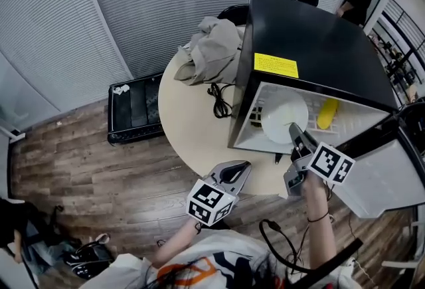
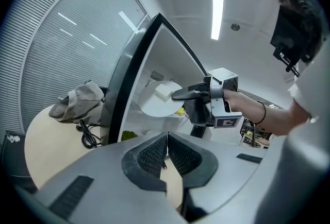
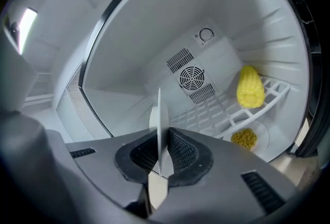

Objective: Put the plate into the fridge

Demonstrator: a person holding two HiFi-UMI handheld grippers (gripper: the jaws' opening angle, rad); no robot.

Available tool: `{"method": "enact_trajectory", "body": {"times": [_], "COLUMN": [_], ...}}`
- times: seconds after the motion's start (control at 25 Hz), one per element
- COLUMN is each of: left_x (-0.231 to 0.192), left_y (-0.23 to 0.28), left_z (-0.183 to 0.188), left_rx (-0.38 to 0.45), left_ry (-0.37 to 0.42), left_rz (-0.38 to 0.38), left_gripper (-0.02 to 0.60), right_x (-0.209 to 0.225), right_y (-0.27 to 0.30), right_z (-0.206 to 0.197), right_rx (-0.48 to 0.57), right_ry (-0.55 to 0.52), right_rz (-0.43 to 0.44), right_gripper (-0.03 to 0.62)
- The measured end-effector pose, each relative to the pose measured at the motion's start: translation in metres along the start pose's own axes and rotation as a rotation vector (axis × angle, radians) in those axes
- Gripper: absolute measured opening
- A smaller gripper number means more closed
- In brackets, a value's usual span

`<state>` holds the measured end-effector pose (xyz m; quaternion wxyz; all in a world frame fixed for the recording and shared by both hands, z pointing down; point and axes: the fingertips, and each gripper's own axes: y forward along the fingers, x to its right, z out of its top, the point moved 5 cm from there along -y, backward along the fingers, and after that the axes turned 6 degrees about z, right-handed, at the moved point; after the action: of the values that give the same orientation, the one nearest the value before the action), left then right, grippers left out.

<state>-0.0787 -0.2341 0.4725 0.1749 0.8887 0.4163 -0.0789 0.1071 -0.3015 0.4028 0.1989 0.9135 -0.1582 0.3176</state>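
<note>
Fridge interior (image 3: 129, 48) ahead: plate (image 3: 159, 109) edge-on, pinched in right gripper (image 3: 164, 152).

Left gripper (image 1: 244, 165) fingers closed, empty, right gripper (image 1: 293, 127) fingers clamping plate (image 1: 280, 113) edge

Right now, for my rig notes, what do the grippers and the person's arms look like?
Left gripper and right gripper: grey shells, fingers faced in ribbed black, each with a white cube of black square markers. Black band on the right wrist.
</note>
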Motion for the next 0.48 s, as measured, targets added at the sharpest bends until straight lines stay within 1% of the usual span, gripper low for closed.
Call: {"method": "enact_trajectory", "body": {"times": [0.08, 0.24, 0.32, 0.4, 0.48], "left_x": [-0.004, -0.011, -0.014, -0.017, -0.020], "left_y": [-0.002, -0.006, -0.007, -0.008, -0.010], "left_z": [0.001, 0.001, 0.001, 0.002, 0.003], "left_rx": [0.002, 0.005, 0.006, 0.008, 0.013], "left_ry": [-0.005, -0.015, -0.020, -0.023, -0.028], "left_rz": [0.003, 0.007, 0.011, 0.017, 0.025], "left_gripper": [0.014, 0.014, 0.014, 0.014, 0.014], "right_x": [0.000, 0.006, 0.009, 0.011, 0.011], "right_y": [0.010, 0.026, 0.034, 0.040, 0.045], "right_z": [-0.002, -0.008, -0.011, -0.013, -0.013], "right_rx": [0.004, 0.028, 0.037, 0.043, 0.041], "right_ry": [0.044, 0.197, 0.232, 0.213, 0.135], "right_rz": [0.007, 0.031, 0.037, 0.026, -0.010], "right_gripper": [0.034, 0.034, 0.034, 0.034, 0.034]}}
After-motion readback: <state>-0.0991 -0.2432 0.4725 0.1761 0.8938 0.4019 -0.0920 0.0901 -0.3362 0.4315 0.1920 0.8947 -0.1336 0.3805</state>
